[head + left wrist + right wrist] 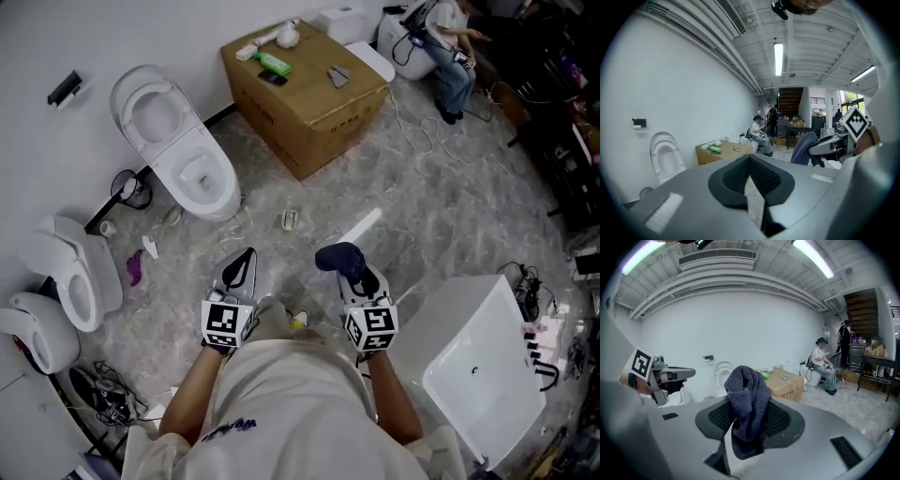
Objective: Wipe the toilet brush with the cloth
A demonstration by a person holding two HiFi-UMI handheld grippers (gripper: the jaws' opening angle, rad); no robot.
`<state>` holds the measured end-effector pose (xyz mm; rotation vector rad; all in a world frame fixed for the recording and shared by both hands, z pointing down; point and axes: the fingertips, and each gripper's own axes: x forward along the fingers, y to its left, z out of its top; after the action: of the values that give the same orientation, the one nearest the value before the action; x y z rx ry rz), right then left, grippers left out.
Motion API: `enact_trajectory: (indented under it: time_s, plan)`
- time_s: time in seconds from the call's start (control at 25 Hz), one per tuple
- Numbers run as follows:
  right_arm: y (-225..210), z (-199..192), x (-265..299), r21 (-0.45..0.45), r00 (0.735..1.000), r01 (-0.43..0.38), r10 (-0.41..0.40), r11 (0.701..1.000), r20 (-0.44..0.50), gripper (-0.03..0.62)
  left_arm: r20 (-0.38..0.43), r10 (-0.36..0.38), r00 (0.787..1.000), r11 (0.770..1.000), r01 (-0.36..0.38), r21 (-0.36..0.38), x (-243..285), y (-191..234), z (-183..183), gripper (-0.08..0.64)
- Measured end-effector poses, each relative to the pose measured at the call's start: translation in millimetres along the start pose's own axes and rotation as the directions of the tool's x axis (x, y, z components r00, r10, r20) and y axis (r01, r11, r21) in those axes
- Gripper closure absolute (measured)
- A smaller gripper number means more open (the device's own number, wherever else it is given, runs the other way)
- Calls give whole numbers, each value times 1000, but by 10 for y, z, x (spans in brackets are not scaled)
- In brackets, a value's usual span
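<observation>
At the lower left of the head view, the left gripper (244,263) has its jaws together, with nothing between them. Right of it, at lower centre, the right gripper (351,272) is clamped on the dark blue cloth (747,397). I cannot surely identify the toilet brush; maybe it is the white stick (361,225) on the floor (431,234), just above. The cloth sits bunched, so hard rubbing could pull it out.

grey marbled floor (441,216). standing on it by the wall: white toilet (178,141), cardboard box (305,89) just beside, another toilet (80,277) at left. lying loose: white cable (419,131), purple scrap (135,269), white strip (361,225). at right, white basin unit (483,361).
</observation>
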<state>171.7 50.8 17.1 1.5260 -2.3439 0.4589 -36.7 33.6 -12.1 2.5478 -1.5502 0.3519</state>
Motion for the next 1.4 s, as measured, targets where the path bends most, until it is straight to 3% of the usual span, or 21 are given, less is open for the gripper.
enact_trajectory:
  time_s: [0.16, 0.4, 0.88, 1.4]
  plan:
    - [62, 230, -229, -26, 999, -26, 27, 999, 42, 416, 53, 4, 999, 1000, -5, 1, -129, -89, 230, 560]
    - [123, 352, -323, -59, 995, -49, 53, 997, 79, 416, 66, 14, 998, 1000, -14, 5, -189, -77, 363, 560]
    - [-48, 463, -366, 1, 992, 21, -21, 1000, 124, 417, 105, -4, 994, 997, 11, -72, -164, -49, 547, 560]
    - [-16, 687, -337, -49, 988, 2, 6, 999, 152, 419, 106, -18, 994, 1000, 20, -18, -94, -117, 646, 560]
